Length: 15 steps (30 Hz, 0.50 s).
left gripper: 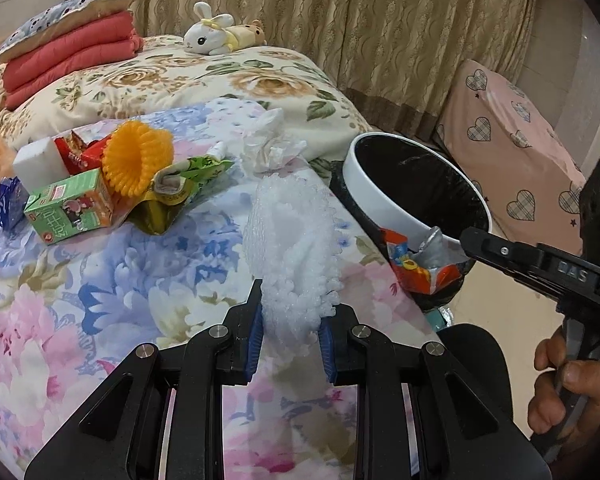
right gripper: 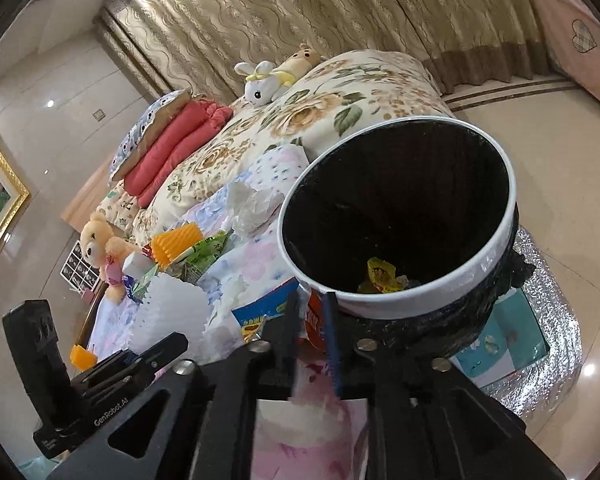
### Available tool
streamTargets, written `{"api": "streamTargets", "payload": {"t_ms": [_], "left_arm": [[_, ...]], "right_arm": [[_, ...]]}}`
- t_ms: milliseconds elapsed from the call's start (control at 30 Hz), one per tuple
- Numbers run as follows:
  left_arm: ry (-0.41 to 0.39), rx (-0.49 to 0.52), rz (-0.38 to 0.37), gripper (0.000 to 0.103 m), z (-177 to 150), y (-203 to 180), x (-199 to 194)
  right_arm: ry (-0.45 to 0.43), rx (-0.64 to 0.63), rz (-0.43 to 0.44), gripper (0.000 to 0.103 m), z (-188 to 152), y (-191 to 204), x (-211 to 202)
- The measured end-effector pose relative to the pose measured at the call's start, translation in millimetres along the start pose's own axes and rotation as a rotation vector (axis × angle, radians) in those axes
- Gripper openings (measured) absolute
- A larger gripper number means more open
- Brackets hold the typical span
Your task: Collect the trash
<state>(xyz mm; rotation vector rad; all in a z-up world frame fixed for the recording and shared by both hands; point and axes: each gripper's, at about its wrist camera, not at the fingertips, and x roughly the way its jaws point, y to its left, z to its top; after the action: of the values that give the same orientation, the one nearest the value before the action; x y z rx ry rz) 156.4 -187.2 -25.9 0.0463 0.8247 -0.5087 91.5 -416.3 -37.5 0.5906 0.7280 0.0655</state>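
Note:
My left gripper (left gripper: 290, 338) is shut on a white foam sheet (left gripper: 294, 248) lying on the floral bed. My right gripper (right gripper: 314, 322) is shut on a red snack wrapper (right gripper: 313, 320), held at the near rim of the white bin (right gripper: 496, 244) with a black liner; the wrapper also shows in the left wrist view (left gripper: 420, 266) beside the bin (left gripper: 364, 188). A yellow wrapper (right gripper: 380, 276) lies inside the bin. More trash lies on the bed: crumpled tissue (left gripper: 272, 148), green wrapper (left gripper: 188, 184), green carton (left gripper: 70, 206), orange foam net (left gripper: 138, 162).
A white block (left gripper: 38, 162), red packets (left gripper: 76, 152) and a blue wrapper (left gripper: 8, 202) lie by the pile. Folded red quilts (left gripper: 68, 58) and plush toys (left gripper: 220, 30) sit at the far end of the bed. A silver mat (right gripper: 556, 340) lies under the bin.

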Motion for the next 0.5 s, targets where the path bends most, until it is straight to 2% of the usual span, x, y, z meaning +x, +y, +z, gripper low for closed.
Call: {"api": "streamTargets", "payload": {"t_ms": [33,67,300,367,400,433,500], "left_arm": [[0.000,-0.005,0.001,0.022,-0.3,2.0,0.2],[0.001,-0.010,0.000,0.022,-0.6,3.9,0.4],[0.011,-0.024,-0.005,0.022,-5.6,9.9,1.4],[0.012,-0.029,-0.006,0.022,-6.5,12.0,0.8],[0.012,-0.034,-0.007,0.022,-7.0,13.4,0.5],[0.012,-0.037,-0.006,0.022,-7.3,14.8,0.2],[0.010,-0.043,-0.006,0.022,-8.5,17.0,-1.0]], "right_arm": [[0.000,-0.002,0.002,0.046,-1.8,1.1,0.1],[0.000,-0.010,0.003,0.050,-4.1,2.7,0.7],[0.049,-0.029,-0.049,0.049,-12.2,4.8,23.8],[0.072,-0.029,-0.063,0.043,-14.5,3.4,32.9],[0.081,-0.036,-0.069,0.035,-16.7,4.2,35.8],[0.088,-0.047,-0.072,0.020,-18.8,5.6,38.0],[0.091,-0.065,-0.079,0.009,-23.5,8.1,38.9]]}}
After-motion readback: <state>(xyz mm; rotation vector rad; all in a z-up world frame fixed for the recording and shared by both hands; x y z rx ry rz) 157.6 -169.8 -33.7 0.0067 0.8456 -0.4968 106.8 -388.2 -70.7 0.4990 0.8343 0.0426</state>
